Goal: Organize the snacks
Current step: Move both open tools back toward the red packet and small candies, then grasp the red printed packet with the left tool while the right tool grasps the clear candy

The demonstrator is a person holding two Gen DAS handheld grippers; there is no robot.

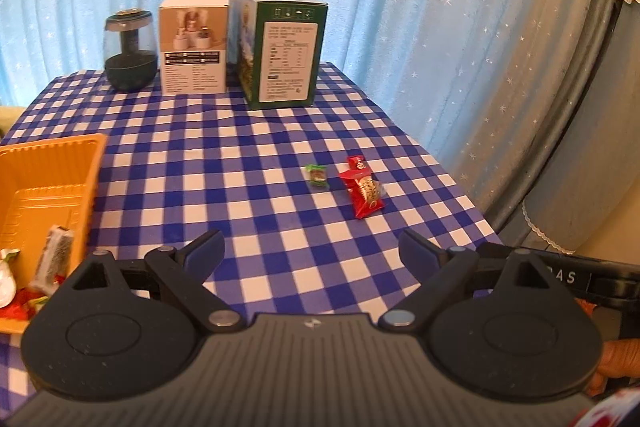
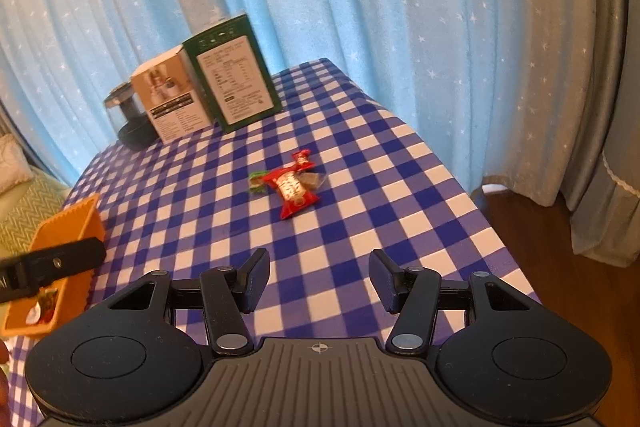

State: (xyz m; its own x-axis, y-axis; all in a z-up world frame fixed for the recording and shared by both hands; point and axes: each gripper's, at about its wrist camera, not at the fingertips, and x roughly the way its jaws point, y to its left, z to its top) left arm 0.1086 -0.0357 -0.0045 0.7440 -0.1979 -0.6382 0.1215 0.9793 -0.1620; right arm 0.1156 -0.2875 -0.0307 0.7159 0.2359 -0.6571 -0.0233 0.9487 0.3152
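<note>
- Both grippers are held above a blue-and-white checked tablecloth [image 1: 256, 163]; nothing is held in either.
- The left gripper [image 1: 310, 251] is seen with its fingers spread wide and empty.
- The right gripper [image 2: 318, 277] is seen with its fingers apart, less widely, and empty.
- The loose snacks are found together on the cloth: a red packet [image 2: 296, 193], a small green-wrapped sweet [image 2: 257, 183] just beside it, a small red sweet [image 2: 302, 158] at its far end, and a brownish clear-wrapped piece [image 2: 314, 181] touching it.
- From the right gripper the red packet lies at about 12 o'clock, almost straight ahead; from the left gripper it lies at about 1 o'clock. The right gripper is judged the better lined up.
- The packet's long axis is seen running diagonally, from 7 to 1 o'clock in the right wrist view, so some wrist roll is likely needed for a grip across its narrow width.
- An orange tray [image 1: 86, 163], already holding some wrapped snacks, sits at 9 o'clock of the left gripper.
- At the far edge a green carton [image 1: 290, 55] with a nutrition-style table, a white box [image 1: 194, 51] and a dark jar [image 1: 129, 51] are seen; their print cannot be read.
</note>
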